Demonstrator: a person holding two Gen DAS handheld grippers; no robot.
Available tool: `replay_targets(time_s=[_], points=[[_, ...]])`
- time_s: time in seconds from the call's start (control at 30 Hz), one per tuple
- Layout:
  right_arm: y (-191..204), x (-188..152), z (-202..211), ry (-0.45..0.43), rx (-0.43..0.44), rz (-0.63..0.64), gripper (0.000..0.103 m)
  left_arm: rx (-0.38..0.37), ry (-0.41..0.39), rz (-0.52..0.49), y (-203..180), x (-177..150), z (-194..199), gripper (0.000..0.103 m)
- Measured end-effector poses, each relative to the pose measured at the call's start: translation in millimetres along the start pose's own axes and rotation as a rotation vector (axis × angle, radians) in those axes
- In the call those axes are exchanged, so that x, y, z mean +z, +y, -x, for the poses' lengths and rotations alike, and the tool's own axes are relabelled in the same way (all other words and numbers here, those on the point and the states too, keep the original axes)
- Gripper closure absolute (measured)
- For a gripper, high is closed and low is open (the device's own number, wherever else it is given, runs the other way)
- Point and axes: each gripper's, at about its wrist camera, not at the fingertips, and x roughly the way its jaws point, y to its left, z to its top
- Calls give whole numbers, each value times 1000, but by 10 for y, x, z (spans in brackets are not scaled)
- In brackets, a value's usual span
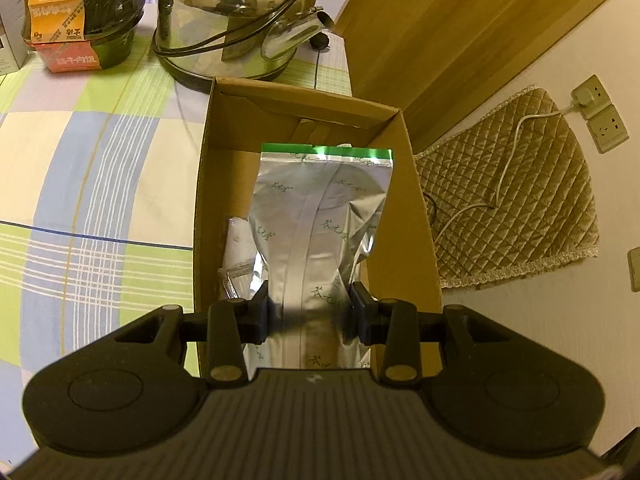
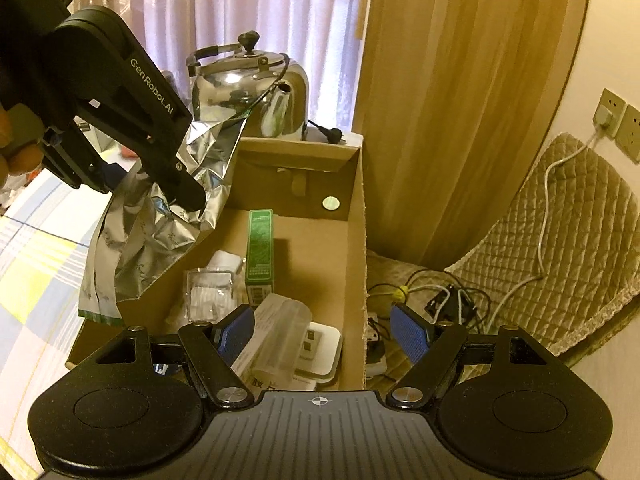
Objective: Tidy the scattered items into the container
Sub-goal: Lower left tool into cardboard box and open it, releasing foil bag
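Observation:
My left gripper (image 1: 310, 314) is shut on a silver foil bag (image 1: 320, 216) with a green top strip, which hangs over the open cardboard box (image 1: 416, 208). In the right wrist view the same left gripper (image 2: 182, 196) holds the crumpled foil bag (image 2: 168, 232) above the box's left wall. My right gripper (image 2: 324, 330) stands open over the near end of the cardboard box (image 2: 358, 240), holding nothing. Inside lie a green carton (image 2: 260, 252), a clear plastic case (image 2: 208, 294), a clear tube (image 2: 280, 332) and a white flat item (image 2: 324, 344).
A steel kettle (image 1: 236, 16) stands behind the box on the checked cloth (image 1: 80, 184), with an orange food tub (image 1: 76, 12) to its left. Right of the box, a quilted cover (image 2: 552, 264), tangled cables (image 2: 440, 296) and wall sockets (image 1: 600, 116).

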Motion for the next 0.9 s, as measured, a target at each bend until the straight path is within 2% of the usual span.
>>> replay_targets(time_s=[0.37,0.43,0.9], points=[[11,-8,2,-3,-2,6,22,4,-6,-12,-60,64,17,69],[8,-3,4,-4,-4,8,22,7,-20,-18,-71,81,45,63],[71,19,17,-3,-9,19,22,-14,-21,-14,47,60,121,63]])
